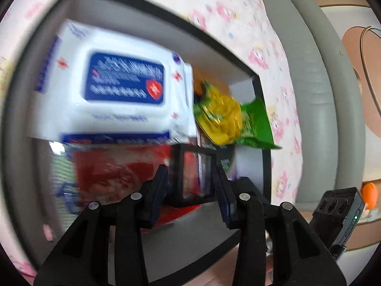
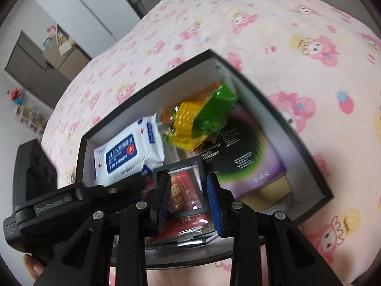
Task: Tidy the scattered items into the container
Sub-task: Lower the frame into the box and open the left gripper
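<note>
A black-rimmed box [image 1: 266,166] with white walls lies on a pink cartoon bedsheet; it also shows in the right wrist view [image 2: 307,157]. Inside are a white and blue wet-wipe pack [image 1: 123,90] [image 2: 128,152], a green and yellow snack bag [image 1: 228,119] [image 2: 202,116], a red packet [image 1: 114,169] [image 2: 183,193], a purple box [image 2: 252,164] and a small clear-topped black case [image 1: 195,174] [image 2: 188,186]. My left gripper [image 1: 190,190] is open, its fingers on either side of the black case. My right gripper [image 2: 188,202] is open over the same case.
The pink bedsheet [image 2: 285,35] surrounds the box. A grey padded headboard [image 1: 309,71] rises to the right in the left wrist view. The left gripper's body [image 2: 47,205] crosses the lower left of the right wrist view. Cabinets [image 2: 47,66] stand across the room.
</note>
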The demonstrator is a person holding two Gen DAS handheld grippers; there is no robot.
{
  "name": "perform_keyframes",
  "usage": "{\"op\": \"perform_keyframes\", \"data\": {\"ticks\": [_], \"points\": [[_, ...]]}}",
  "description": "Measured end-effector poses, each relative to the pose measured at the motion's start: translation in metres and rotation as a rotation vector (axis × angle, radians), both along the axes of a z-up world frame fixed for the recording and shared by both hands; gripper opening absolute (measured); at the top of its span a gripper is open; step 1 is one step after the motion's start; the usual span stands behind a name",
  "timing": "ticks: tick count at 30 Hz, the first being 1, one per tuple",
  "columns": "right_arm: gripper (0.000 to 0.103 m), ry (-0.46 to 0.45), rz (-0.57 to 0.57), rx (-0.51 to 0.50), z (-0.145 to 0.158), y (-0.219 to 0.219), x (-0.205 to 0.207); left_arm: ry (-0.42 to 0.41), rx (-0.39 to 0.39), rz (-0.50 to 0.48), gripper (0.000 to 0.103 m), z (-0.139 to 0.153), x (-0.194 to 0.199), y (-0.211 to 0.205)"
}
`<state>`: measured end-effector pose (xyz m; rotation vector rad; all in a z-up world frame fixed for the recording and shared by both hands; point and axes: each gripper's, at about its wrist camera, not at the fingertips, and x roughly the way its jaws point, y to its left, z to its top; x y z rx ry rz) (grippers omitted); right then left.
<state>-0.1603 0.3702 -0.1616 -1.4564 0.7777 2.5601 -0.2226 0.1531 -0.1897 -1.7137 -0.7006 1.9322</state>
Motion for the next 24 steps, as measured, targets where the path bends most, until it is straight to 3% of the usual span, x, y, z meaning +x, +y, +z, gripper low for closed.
{"op": "perform_keyframes", "data": {"ticks": [2,6,10,19,24], "points": [[0.027,0.006,-0.031,0.002,0.001,0.005,0.001,-0.012,-0.078,-0.001,0.039,0.000,0.000,0.001],[0.027,0.023,-0.097,0.006,0.004,0.015,0.007,-0.029,-0.092,-0.040,0.035,-0.003,0.003,0.015],[0.027,0.025,-0.131,-0.021,0.003,0.024,0.008,-0.068,-0.065,-0.061,0.035,-0.015,0.006,0.027],[0.027,0.030,-0.160,-0.035,0.001,0.030,0.007,-0.135,0.087,-0.090,0.034,-0.027,0.003,0.062],[0.027,0.034,-0.130,-0.031,0.002,0.026,0.008,-0.068,0.061,-0.086,0.034,-0.006,0.013,0.048]]}}
